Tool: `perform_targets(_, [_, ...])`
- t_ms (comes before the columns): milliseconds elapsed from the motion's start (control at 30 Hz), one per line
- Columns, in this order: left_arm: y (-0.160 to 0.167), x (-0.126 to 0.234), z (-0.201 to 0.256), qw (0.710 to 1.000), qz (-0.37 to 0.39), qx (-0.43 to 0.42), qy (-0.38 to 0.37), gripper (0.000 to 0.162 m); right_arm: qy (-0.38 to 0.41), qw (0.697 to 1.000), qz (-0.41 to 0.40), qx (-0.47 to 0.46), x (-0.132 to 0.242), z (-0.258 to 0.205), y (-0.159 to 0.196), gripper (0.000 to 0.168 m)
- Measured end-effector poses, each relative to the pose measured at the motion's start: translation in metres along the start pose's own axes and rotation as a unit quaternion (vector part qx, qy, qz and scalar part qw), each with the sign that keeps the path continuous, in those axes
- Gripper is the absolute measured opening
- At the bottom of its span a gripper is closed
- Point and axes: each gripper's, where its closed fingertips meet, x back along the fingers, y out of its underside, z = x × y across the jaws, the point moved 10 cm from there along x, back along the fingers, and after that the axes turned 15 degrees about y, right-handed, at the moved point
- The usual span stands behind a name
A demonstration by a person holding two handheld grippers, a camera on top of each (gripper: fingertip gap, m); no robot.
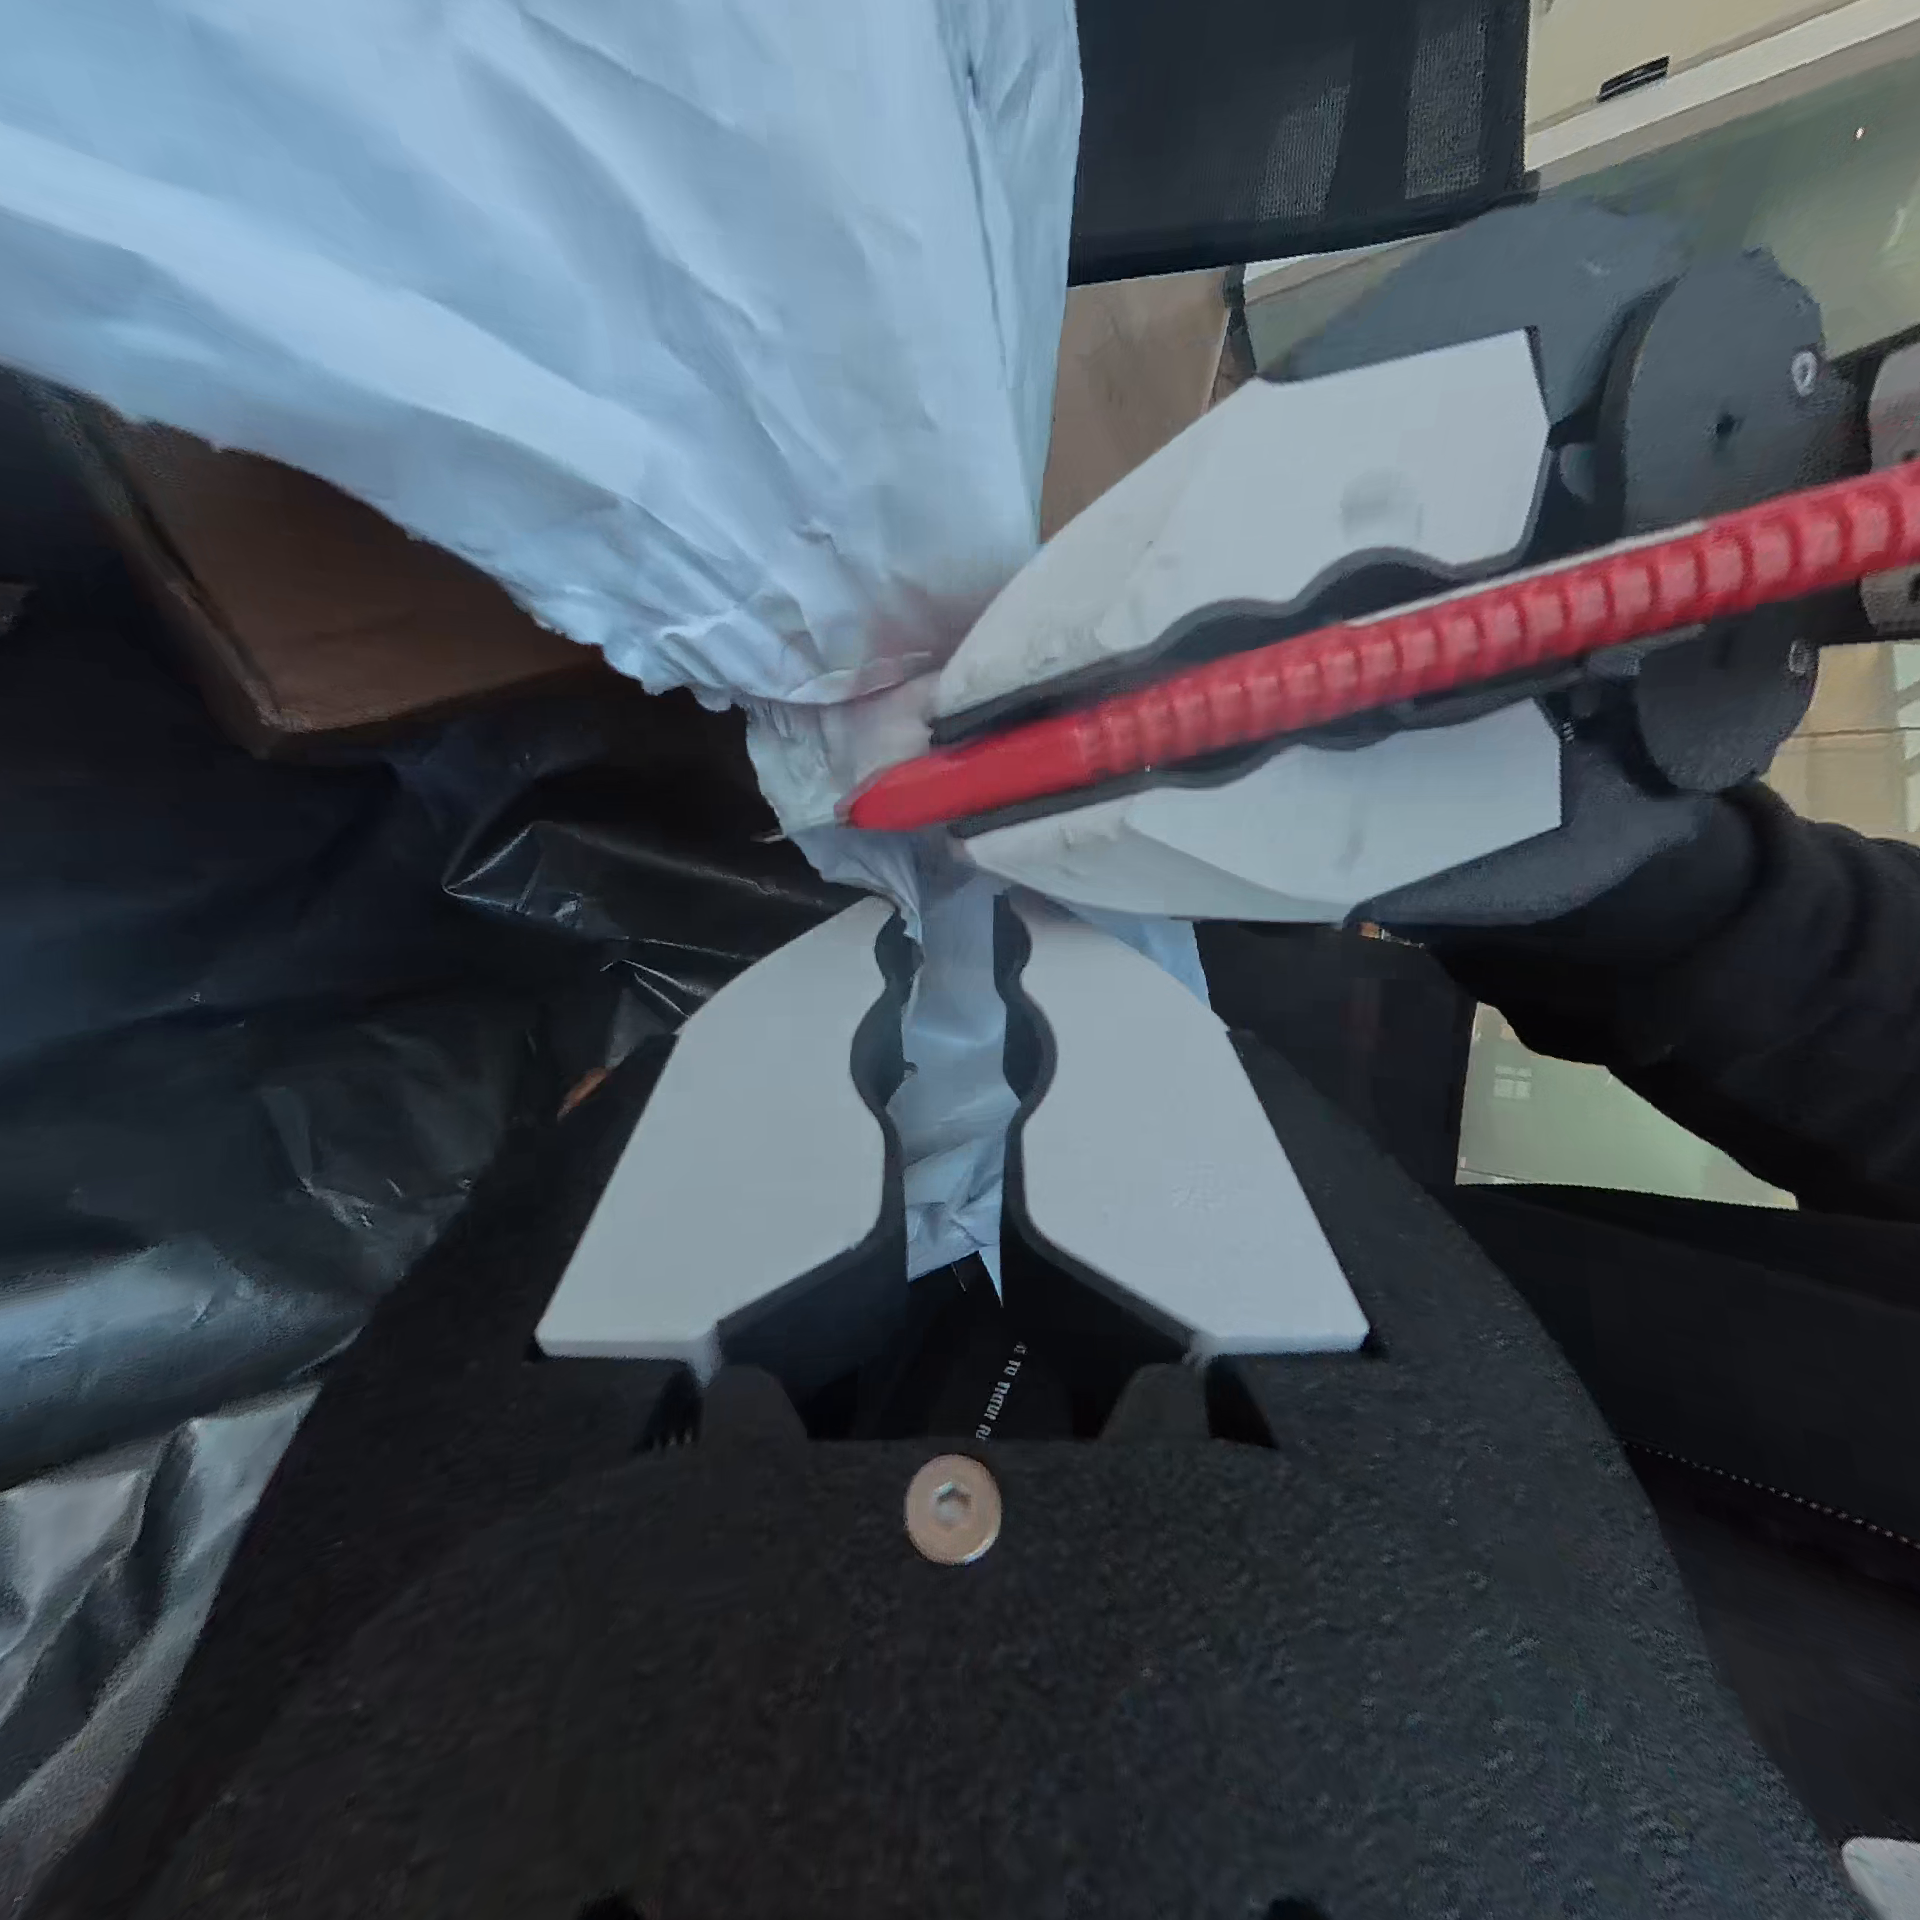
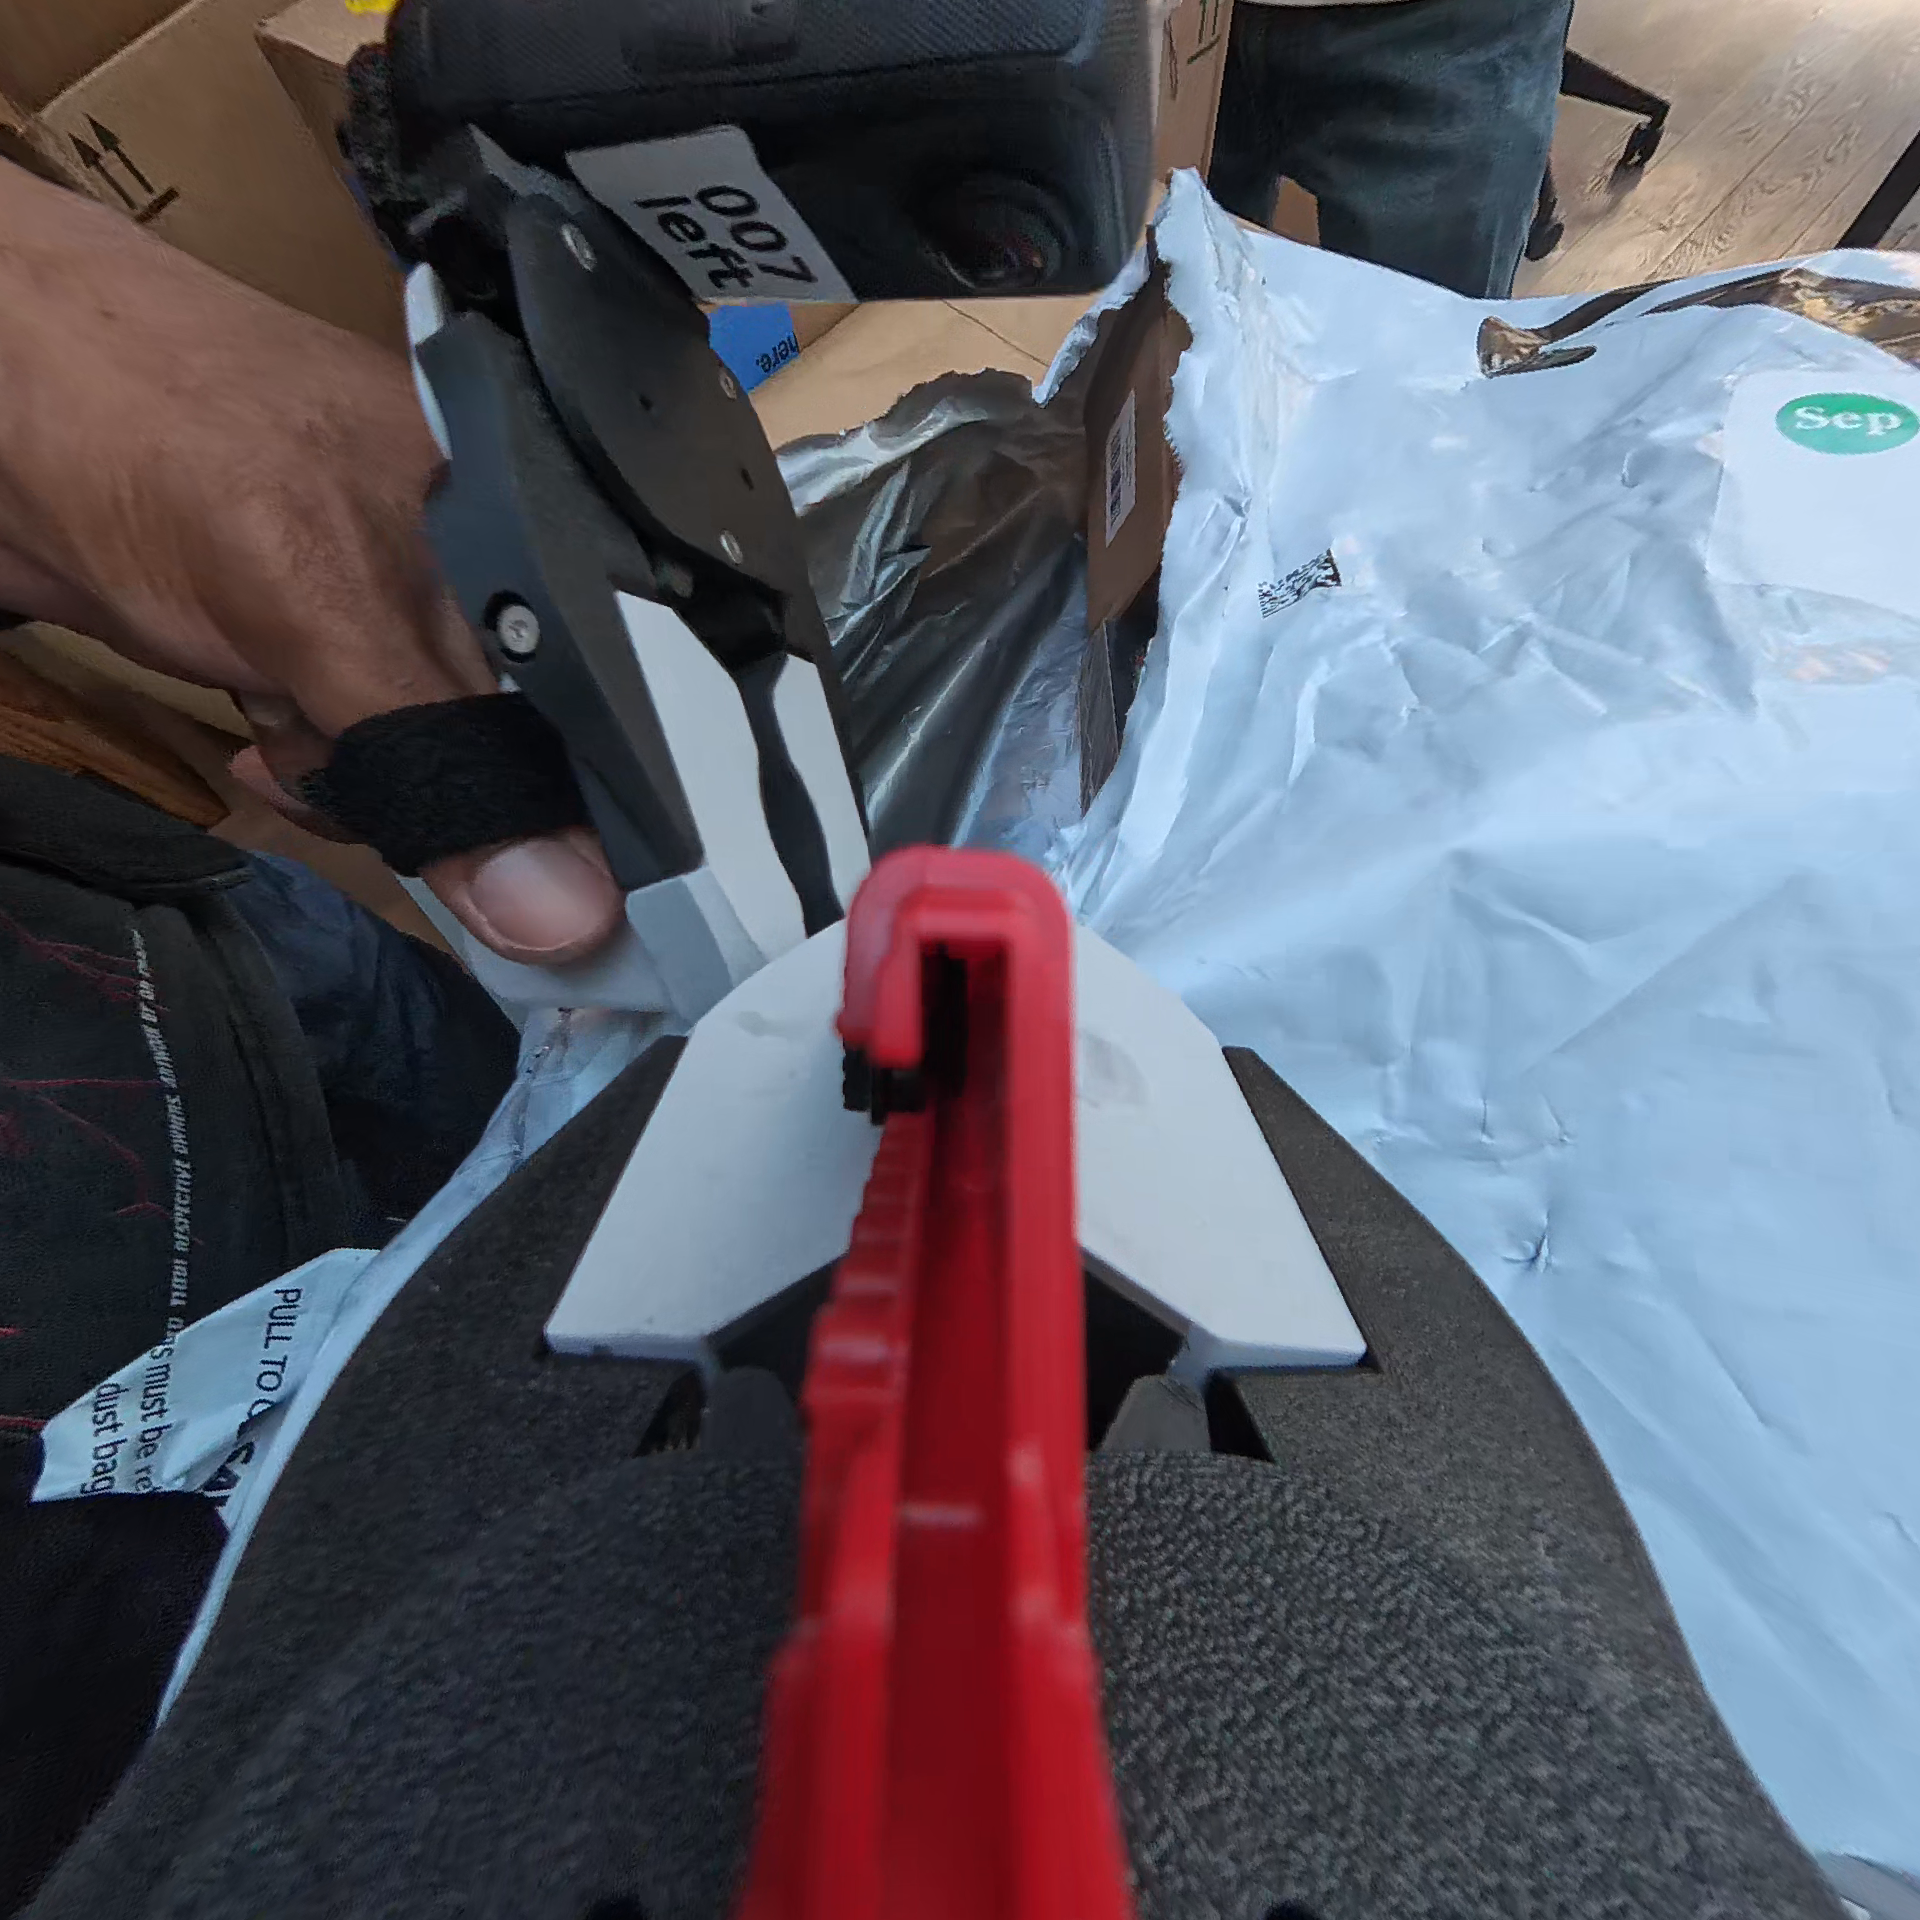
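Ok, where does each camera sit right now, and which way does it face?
Left wrist view: on the left gripper, looking along its fingers, shut on the white mailer bag; a dark sleeve shows at right.
Right wrist view: on the right gripper, looking along the red cutter toward the bag; a bare hand shows.
Shared: bag, cutter, both grippers.
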Motion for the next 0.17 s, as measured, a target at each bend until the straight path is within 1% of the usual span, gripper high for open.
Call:
perform_targets(67, [-0.002, -0.007, -0.007, 1.000, -0.005, 0.023, -0.006, 0.011, 0.004, 1.000, -0.004, 0.005, 0.001, -0.002, 0.002, 0.012])
perform_targets(100, [-0.002, -0.010, -0.011, 1.000, -0.007, 0.026, -0.008, 0.003, 0.007, 1.000, -0.004, 0.005, 0.002, -0.002, 0.003, 0.012])
perform_targets(167, [-0.001, -0.013, -0.016, 1.000, -0.007, 0.022, -0.010, 0.000, 0.014, 1.000, -0.004, 0.007, 0.004, -0.001, 0.003, 0.012])
